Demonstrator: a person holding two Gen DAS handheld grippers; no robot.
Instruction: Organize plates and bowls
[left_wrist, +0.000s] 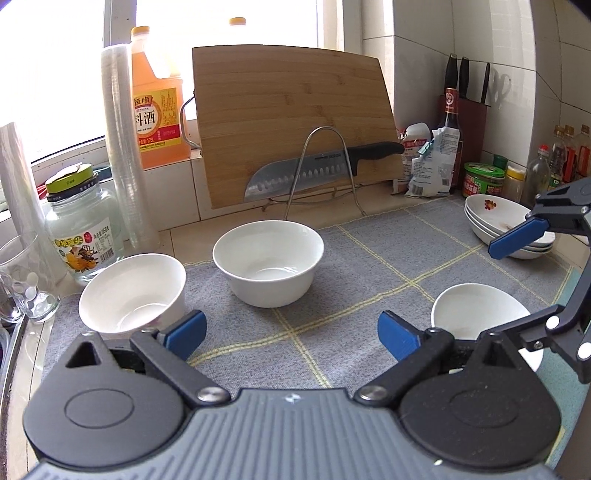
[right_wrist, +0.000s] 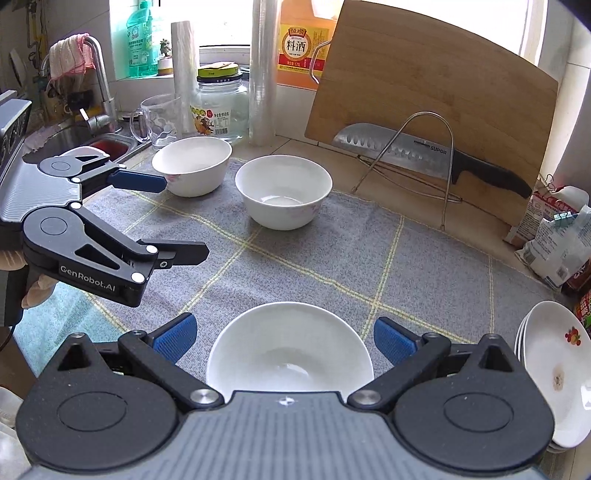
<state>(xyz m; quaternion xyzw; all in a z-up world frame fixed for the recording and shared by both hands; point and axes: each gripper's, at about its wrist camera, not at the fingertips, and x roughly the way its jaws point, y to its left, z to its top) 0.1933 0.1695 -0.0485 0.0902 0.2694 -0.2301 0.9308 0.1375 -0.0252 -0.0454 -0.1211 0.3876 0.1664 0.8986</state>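
Three white bowls stand on a grey checked cloth (left_wrist: 351, 258). In the left wrist view the left bowl (left_wrist: 133, 291) is beside my left finger pad (left_wrist: 184, 334), and the middle bowl (left_wrist: 267, 258) stands ahead. My left gripper (left_wrist: 291, 332) is open over bare cloth. In the right wrist view my right gripper (right_wrist: 286, 334) is open, its fingers either side of the near bowl (right_wrist: 288, 354). The left gripper (right_wrist: 184, 218) shows there too, with one pad by the left bowl (right_wrist: 192, 170). A stack of plates (right_wrist: 554, 369) sits at the right.
Against the back wall lean a wooden cutting board (left_wrist: 291, 122) and a big knife (left_wrist: 314, 170) on a wire rack. A glass jar (left_wrist: 83, 229), stacked plastic cups (left_wrist: 123, 147), a glass mug (right_wrist: 155, 118) and the sink (right_wrist: 92, 144) are left. Bags and bottles (left_wrist: 443, 158) crowd the right corner.
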